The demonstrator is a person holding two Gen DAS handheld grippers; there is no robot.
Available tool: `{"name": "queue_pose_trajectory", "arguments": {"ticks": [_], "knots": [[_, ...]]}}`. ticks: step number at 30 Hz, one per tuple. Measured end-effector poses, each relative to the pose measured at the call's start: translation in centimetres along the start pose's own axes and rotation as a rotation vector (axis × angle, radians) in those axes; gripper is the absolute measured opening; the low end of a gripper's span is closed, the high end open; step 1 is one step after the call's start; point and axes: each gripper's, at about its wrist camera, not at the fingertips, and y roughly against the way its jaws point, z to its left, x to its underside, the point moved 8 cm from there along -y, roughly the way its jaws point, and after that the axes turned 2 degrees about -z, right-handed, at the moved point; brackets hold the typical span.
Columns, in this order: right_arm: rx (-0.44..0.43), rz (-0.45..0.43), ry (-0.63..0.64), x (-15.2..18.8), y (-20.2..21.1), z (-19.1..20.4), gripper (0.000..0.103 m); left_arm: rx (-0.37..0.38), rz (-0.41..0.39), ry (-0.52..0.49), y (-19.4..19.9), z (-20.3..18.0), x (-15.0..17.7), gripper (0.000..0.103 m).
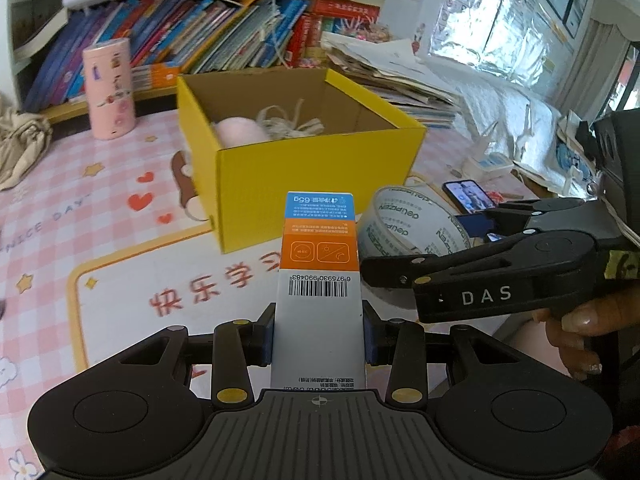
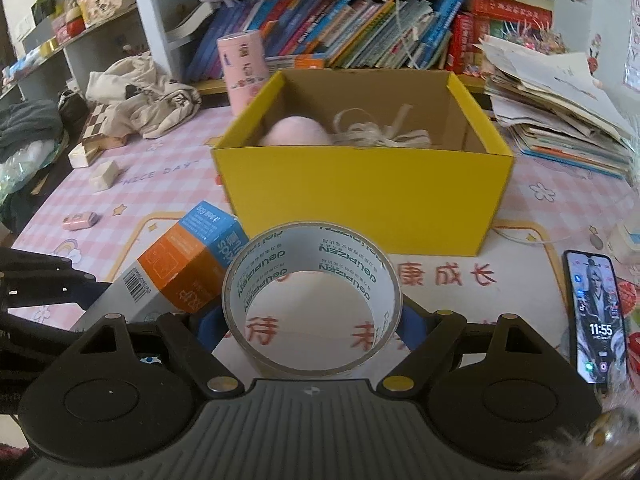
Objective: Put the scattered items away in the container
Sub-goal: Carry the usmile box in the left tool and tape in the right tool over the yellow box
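A pink checked table mat printed with hearts, stars and red characters covers the desk beneath both tools. Beyond it, a shelf of leaning books lines the back wall, and a ragged stack of papers rises ahead and to the right of the right gripper.

Straight ahead of both grippers stands an open yellow cardboard box. Inside it lie a pink soft object and a bundle of pale string.

The left gripper pinches a tall carton between its blue pads; the carton, white, orange and blue with a barcode, points forward toward the box's near corner. The right gripper, just right of the left one, clasps a roll of clear tape by its outer rim, the roll's hole facing the camera and the box front just beyond.

A pink cylindrical tin stands left of the box. A lit phone lies to the right gripper's right.
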Motion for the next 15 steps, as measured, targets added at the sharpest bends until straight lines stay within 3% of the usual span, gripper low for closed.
{"name": "queue_pose_trajectory", "arguments": {"ticks": [7,15], "knots": [[-0.007,0.007,0.022,-0.1,0.0,-2.5,0.083,0.004,0.015,0.013,-2.0,-1.7,-0.7,0.039],[-0.03,-0.022,0.01,-1.8,0.9,-5.1,0.083,-0.013,-0.041,-0.015,-2.6,-3.5,-3.0,0.039]]}}
